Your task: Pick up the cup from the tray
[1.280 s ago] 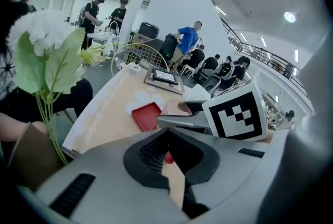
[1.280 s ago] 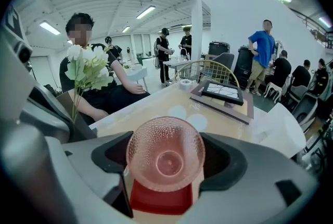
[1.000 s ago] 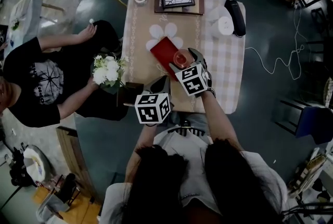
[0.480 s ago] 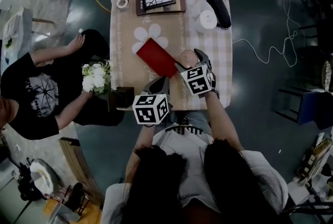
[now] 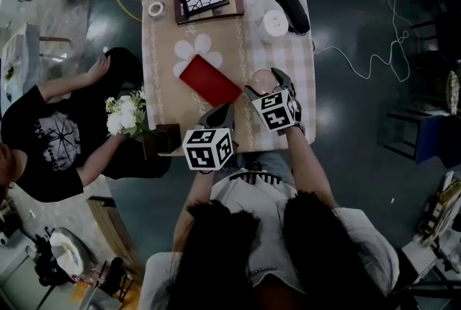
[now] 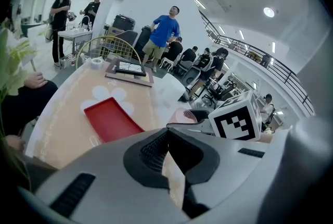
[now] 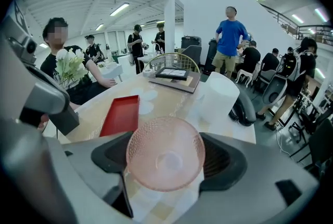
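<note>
Pink dimpled glass cup (image 7: 165, 159) is off the flat red tray (image 5: 209, 80), pinched between the right gripper's (image 5: 261, 81) fingers just right of the tray, over the checked worktop (image 5: 284, 56). The pick-up looks essentially done. The left gripper (image 6: 166, 134) hangs below the tray's near edge, fingers pressed together on nothing.

We see the cup (image 7: 165, 158) — pink, translucent, dimpled glass — gripped by its sides between the right gripper's (image 7: 166, 165) jaws, end-on to that gripper's camera. The red rectangular tray (image 5: 209, 80) lies flat and askew on the bench (image 5: 288, 56) — left of the cup and apart from it.
</note>
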A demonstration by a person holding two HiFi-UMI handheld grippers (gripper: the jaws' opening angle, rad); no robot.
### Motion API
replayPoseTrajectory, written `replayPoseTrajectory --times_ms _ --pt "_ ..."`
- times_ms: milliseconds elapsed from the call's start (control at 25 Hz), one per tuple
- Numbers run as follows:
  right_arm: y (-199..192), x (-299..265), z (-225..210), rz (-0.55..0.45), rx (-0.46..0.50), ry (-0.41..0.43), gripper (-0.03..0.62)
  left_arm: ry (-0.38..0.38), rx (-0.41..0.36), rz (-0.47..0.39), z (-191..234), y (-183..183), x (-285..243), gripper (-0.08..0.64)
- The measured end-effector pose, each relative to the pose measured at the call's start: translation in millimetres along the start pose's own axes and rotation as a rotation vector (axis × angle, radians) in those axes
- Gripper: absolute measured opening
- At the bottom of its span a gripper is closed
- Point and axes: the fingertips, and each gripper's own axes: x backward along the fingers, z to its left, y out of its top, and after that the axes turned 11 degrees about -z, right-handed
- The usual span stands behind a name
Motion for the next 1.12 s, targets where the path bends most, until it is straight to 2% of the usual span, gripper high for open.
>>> replayPoseTrajectory --times_ms 160,400,640,960,1120 --pt "-10 2 -2 0.017 0.023 0.003 0.399 -0.005 0.022 0.014 -2 -3 -5 0.005" --pt "-17 4 -5 0.003 -0.012 -0.007 0.399 -0.006 0.032 0.028 0 -8 -7 0.005" --pt "-17 4 -5 0.021 -0.002 0.024 0.399 -0.007 0.027 0.039 2 -10 -6 0.005" --pt "-18 5 -8 -0.004 -0.062 -0.011 0.399 0.0 0.042 0.043 6 -16 -3 0.005" --pt "-13 4 -2 -0.033 -0.089 0.016 0.4 -0.004 0.03 0.05 7 -17 -3 0.005"
